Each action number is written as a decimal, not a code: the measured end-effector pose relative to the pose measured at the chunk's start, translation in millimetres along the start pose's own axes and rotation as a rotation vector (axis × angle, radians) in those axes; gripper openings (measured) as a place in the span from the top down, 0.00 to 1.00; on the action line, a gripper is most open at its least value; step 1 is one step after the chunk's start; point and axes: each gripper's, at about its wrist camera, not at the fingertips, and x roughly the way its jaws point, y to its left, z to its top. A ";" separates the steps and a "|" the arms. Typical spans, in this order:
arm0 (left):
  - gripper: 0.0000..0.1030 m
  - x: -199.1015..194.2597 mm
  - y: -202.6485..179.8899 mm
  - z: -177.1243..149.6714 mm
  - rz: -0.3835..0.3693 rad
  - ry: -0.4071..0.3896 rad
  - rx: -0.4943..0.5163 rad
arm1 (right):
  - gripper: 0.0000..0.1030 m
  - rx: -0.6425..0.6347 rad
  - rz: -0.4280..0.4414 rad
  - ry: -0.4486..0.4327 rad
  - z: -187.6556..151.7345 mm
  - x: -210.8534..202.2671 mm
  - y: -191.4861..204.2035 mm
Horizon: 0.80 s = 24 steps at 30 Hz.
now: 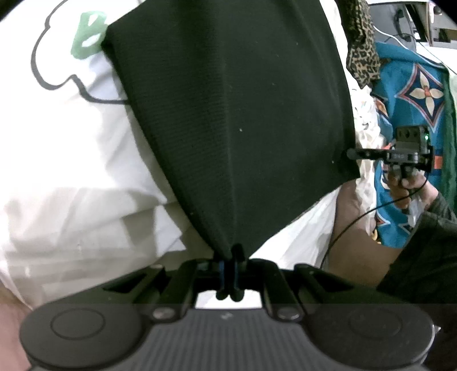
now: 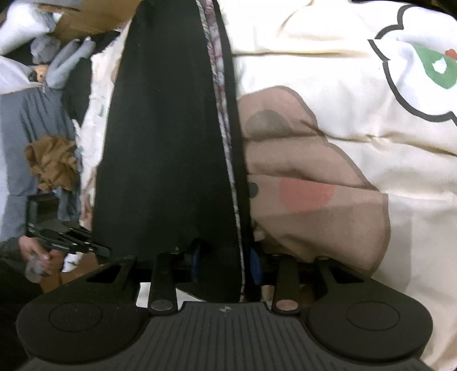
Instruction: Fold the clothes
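Looks like a bedroom at home. Soft white bedding (image 2: 328, 71) with a cartoon print (image 2: 422, 74) spread out under and past the fingers (image 1: 231, 265). Heaps of clothes off to the side: a blue patterned cloth (image 1: 411, 94), a leopard-spot piece (image 1: 361, 48), grey clothes (image 2: 31, 120), a brown crumpled one (image 2: 51, 162). A cardboard box (image 2: 85, 17) far ahead at the top, and white cables (image 1: 400, 37) in the far corner. No desks, no shelves of goods.
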 end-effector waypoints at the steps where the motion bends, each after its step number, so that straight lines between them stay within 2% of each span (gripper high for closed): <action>1: 0.94 1.2 -0.4 0.3 0.002 0.001 0.001 | 0.65 0.012 0.013 -0.002 2.8 0.0 -1.5; 5: 0.94 1.3 1.8 0.6 0.004 0.004 0.000 | 0.65 0.037 0.051 0.001 9.0 0.0 -4.5; 7: 0.94 0.4 3.6 -0.6 0.000 0.004 -0.006 | 0.64 0.019 0.025 0.013 11.3 4.4 -1.7; 9: 0.93 0.0 4.8 -1.8 -0.002 0.000 -0.017 | 0.65 -0.032 -0.035 0.024 11.8 17.0 12.3; 12: 0.93 -0.8 7.0 -3.2 -0.007 -0.004 -0.037 | 0.65 -0.082 -0.067 0.013 7.7 13.6 19.3; 14: 0.93 0.6 5.4 -2.3 -0.003 -0.003 -0.042 | 0.81 -0.058 -0.045 -0.002 3.8 9.9 13.6; 17: 0.93 3.6 3.6 0.3 0.012 0.004 -0.035 | 0.91 -0.037 -0.006 -0.007 2.8 3.6 10.0; 24: 0.93 7.6 2.7 2.2 0.017 0.014 -0.043 | 0.90 -0.086 0.069 -0.025 6.8 -10.0 30.5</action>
